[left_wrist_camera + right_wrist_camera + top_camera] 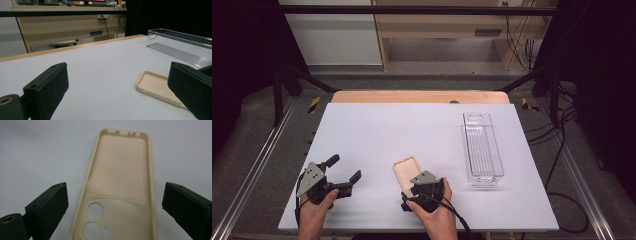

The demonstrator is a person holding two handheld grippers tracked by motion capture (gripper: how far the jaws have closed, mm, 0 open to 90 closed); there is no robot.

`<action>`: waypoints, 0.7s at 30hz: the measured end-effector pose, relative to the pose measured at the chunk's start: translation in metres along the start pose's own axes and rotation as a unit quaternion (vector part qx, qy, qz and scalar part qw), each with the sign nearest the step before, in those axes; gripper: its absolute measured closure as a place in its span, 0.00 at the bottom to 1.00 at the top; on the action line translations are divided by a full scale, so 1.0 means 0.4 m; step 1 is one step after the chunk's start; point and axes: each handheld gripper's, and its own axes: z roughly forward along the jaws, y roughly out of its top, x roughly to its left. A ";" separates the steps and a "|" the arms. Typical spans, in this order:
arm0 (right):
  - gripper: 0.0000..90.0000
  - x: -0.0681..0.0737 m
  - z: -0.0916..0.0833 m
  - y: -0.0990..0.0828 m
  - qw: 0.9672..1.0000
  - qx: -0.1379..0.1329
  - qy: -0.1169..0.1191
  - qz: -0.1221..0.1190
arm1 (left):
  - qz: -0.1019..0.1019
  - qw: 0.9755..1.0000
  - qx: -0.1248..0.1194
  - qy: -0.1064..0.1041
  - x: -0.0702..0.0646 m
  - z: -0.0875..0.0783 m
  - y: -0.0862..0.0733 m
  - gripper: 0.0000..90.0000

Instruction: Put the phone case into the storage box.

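Observation:
A beige phone case [406, 169] lies inner side up on the white table, near the front middle. My right gripper [418, 186], held in the person's right hand, sits at its near end, jaws wide. In the right gripper view the case [120, 177] runs away between the two black jaws, camera holes nearest, and neither pad touches it; the right gripper [116, 192] is open. My left gripper [346, 168] rests at the front left, open and with nothing in it. In the left gripper view the case [156, 85] lies off to the right of the left gripper [117, 72].
A long clear plastic tray [482, 145] stands at the right of the table, also seen as the clear tray [180, 37]. The white table cover [382, 125] ends in a wooden strip at the back. Black frame rails and cables flank the table.

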 end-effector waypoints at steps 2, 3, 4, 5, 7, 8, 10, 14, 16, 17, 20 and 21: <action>0.07 0.004 0.007 -0.006 1.000 0.004 -0.001 0.002 | 0.001 1.000 0.002 0.000 -0.001 0.002 -0.001 0.03; 0.07 0.005 0.010 -0.009 1.000 0.007 0.000 0.002 | 0.002 1.000 0.003 -0.001 -0.001 0.002 -0.001 0.03; 0.07 0.006 0.014 -0.012 1.000 0.008 0.000 0.002 | 0.003 1.000 0.003 -0.001 -0.002 0.001 -0.001 0.03; 0.07 0.007 0.016 -0.015 1.000 0.009 -0.001 0.003 | 0.005 1.000 0.002 -0.001 -0.002 0.000 0.000 0.03; 0.07 0.010 0.017 -0.021 1.000 0.005 -0.004 0.001 | 0.005 1.000 0.003 -0.001 -0.002 0.000 -0.001 0.03; 0.07 0.011 0.017 -0.023 1.000 0.003 -0.006 -0.002 | 0.004 1.000 0.003 -0.001 -0.002 0.000 -0.001 0.03; 0.07 0.010 0.017 -0.025 1.000 0.002 -0.007 -0.001 | 0.004 1.000 0.002 -0.001 -0.002 0.000 0.000 0.03; 0.06 -0.001 0.024 -0.033 1.000 0.012 -0.009 0.006 | 0.005 1.000 0.002 -0.001 -0.002 0.000 0.000 0.03; 0.06 -0.002 0.028 -0.040 1.000 0.018 -0.004 0.008 | 0.005 1.000 0.002 -0.001 -0.002 0.000 0.000 0.03; 0.06 -0.002 0.029 -0.042 1.000 0.017 -0.004 0.007 | 0.005 1.000 0.003 -0.001 -0.002 0.000 0.000 0.03; 0.06 -0.002 0.028 -0.045 1.000 0.014 -0.003 0.009 | 0.005 1.000 0.002 -0.001 -0.003 0.000 0.000 0.03; 0.07 -0.002 0.028 -0.046 1.000 0.014 -0.003 0.009 | 0.005 1.000 0.002 -0.002 -0.003 0.000 0.000 0.03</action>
